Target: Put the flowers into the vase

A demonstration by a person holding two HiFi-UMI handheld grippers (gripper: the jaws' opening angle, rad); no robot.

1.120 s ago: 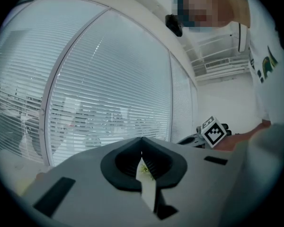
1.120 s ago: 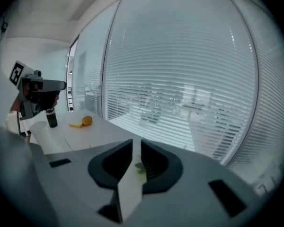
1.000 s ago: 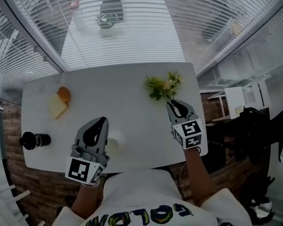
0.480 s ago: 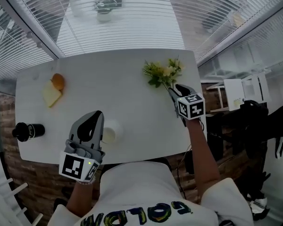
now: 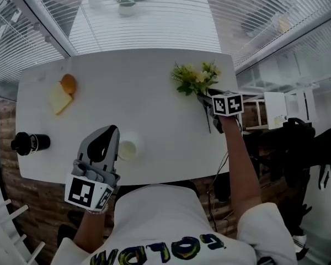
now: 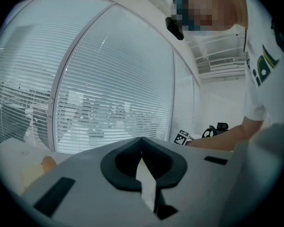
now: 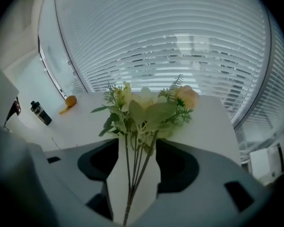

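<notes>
Now the right tool (image 7: 137, 145) has just been opening its jaws around one flower bunch (image 5: 196, 79); the left tool (image 5: 111, 132) sits closed.

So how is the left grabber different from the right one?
The left gripper has its jaws shut with nothing between them. The right gripper has its jaws apart, just opened wider, with the stems of the flowers between them, not squeezed. The left one lies nearly level by the near edge of the table, while the right one tips down at the right side. Both are grey two-jaw grippers.
</notes>
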